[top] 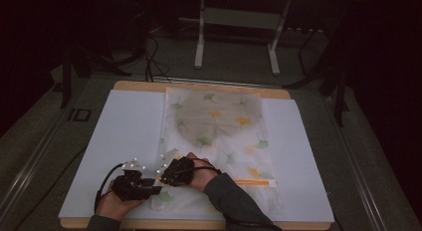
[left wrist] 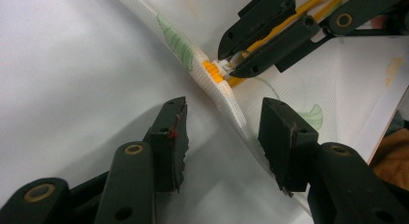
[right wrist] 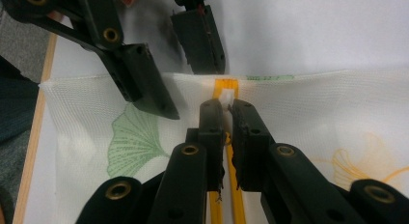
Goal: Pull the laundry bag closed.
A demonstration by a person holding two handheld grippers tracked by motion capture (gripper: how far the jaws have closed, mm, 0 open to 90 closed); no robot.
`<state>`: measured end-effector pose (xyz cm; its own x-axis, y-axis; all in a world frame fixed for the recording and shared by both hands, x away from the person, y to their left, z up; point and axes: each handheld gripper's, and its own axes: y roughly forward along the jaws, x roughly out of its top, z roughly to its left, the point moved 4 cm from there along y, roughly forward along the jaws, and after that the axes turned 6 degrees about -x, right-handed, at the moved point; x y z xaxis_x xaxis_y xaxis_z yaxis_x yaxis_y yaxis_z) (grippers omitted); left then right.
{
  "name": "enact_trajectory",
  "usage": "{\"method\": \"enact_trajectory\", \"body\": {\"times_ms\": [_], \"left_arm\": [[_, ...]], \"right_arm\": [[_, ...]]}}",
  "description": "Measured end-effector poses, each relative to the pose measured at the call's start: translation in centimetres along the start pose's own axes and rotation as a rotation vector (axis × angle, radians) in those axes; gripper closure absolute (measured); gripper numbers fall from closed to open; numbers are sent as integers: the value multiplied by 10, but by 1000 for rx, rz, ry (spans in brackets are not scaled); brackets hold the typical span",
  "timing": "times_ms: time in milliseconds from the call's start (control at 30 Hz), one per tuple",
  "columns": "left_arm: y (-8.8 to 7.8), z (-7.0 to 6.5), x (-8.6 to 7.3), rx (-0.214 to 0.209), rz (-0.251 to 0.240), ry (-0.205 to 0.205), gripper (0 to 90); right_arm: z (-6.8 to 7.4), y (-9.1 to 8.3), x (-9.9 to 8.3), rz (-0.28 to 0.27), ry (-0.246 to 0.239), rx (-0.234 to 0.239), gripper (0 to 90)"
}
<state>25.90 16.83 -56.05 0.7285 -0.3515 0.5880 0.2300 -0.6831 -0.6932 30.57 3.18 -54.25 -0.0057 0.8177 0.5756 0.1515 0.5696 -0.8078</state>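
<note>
1. The left gripper (left wrist: pixel 224 137) stands wide, its jaws straddling the near-left edge of the mesh bag (top: pixel 219 136) without touching it.
2. Just beyond, the right gripper (right wrist: pixel 226 108) is pinched narrow, seemingly on the white zipper pull (right wrist: pixel 227 96).
3. The yellow zipper (top: pixel 251 181) runs rightward from there along the bag's near end.
4. The bag lies flat, stretching far across the white board (top: pixel 124 126).

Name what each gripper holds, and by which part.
The right gripper pinches the mesh bag's white zipper pull. The left gripper holds nothing, open astride the bag's edge.
</note>
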Motion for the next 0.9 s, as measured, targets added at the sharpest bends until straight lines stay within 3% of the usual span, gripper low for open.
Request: {"method": "enact_trajectory", "body": {"times_ms": [267,667,900], "left_arm": [[4,1,3,-39,1,-16,595],[8,4,2,-85,6,-56,866],[8,4,2,-94,0,-55,884]], "right_arm": [[-1,-5,1,-7,-6,-2,834],[0,-4,1,-18,-11,0,834],[-1,0,-3,-18,4,9,837]]}}
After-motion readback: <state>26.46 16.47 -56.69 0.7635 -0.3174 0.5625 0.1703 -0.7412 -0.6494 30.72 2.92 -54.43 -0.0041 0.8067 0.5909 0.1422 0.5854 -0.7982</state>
